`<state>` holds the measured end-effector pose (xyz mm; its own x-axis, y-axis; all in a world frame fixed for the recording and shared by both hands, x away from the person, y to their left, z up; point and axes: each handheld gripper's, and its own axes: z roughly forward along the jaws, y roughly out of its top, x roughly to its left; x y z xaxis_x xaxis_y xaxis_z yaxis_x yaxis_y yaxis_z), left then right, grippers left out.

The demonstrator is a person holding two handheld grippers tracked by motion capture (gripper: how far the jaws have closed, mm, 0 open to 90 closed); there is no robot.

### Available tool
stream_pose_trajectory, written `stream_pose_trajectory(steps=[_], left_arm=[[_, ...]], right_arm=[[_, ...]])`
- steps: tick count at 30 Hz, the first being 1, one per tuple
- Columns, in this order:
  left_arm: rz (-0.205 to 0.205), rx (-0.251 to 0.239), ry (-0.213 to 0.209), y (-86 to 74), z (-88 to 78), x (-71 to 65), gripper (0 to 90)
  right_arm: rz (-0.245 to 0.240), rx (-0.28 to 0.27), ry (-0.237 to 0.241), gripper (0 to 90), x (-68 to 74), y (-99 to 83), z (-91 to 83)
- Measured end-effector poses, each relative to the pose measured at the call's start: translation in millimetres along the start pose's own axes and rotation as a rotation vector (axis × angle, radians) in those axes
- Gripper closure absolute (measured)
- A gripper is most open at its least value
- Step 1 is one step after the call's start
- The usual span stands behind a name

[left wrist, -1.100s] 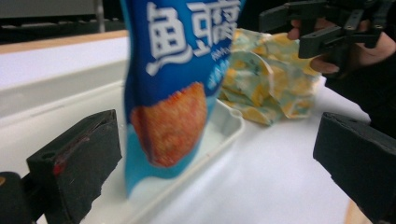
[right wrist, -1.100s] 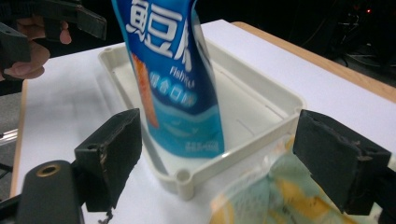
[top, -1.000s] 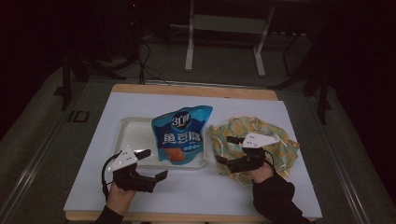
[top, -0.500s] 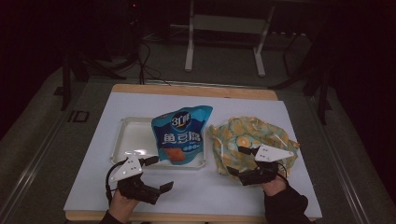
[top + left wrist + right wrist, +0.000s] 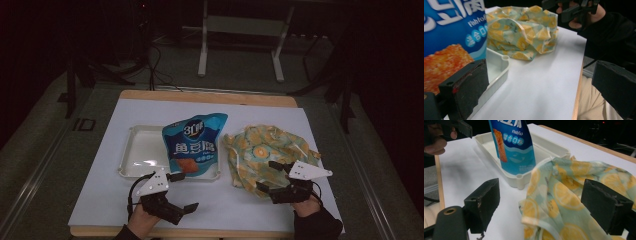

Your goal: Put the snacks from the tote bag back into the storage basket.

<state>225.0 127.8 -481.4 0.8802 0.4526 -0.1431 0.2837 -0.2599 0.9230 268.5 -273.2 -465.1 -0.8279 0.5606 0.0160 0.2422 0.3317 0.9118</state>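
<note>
Two grippers sit low at the near edge of the table (image 5: 260,215), and both have drawn back toward the person since a second ago, when they stood closer in to the tray and the cloth. The left gripper (image 5: 181,192) now lies at about seven o'clock from the white tray (image 5: 131,150), its jaws spread wide with nothing between them; in the left gripper view the tray's corner and the blue snack bag (image 5: 446,32) sit just ahead of its left jaw, not touched. The right gripper (image 5: 267,176) is at the near edge of the lemon-print cloth (image 5: 260,150), jaws likewise parted, and in the right gripper view the cloth's (image 5: 574,195) rumpled hem lies between the two pads without either one pinching it (I cannot tell whether the far pad brushes the fabric). The bag (image 5: 195,145) stands propped in the right half of the tray, leaning toward twelve o'clock, while the cloth lies crumpled at three o'clock from the tray, just beside it and apart from the bag. The pull-back reads to me as a reset: nothing is gripped, so the work on the cloth has yet to begin, and the right gripper looks best placed to close on that near hem first.
</note>
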Motion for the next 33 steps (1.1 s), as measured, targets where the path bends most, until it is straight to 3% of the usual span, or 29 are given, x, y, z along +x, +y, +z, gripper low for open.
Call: stream_pose_trajectory(steps=[8, 11, 19, 33], left_arm=[[-0.010, 0.005, -0.027, -0.5, 17.8, 2.8, 1.5], [-0.010, 0.006, -0.028, 0.7, 25.0, 4.0, 1.5], [0.024, 0.007, -0.017, 3.6, 38.9, 2.8, 1.5], [0.014, -0.001, 0.011, -3.4, 32.2, 7.4, 1.5]], right_arm=[[0.030, -0.024, -0.053, 15.3, -4.2, -10.4, -19.2], [0.062, -0.032, -0.103, 15.1, -8.1, -15.7, -27.2], [0.077, -0.028, -0.133, 15.1, -10.8, -23.4, -34.6], [0.074, -0.047, -0.157, 14.6, -16.3, -32.4, -37.1]])
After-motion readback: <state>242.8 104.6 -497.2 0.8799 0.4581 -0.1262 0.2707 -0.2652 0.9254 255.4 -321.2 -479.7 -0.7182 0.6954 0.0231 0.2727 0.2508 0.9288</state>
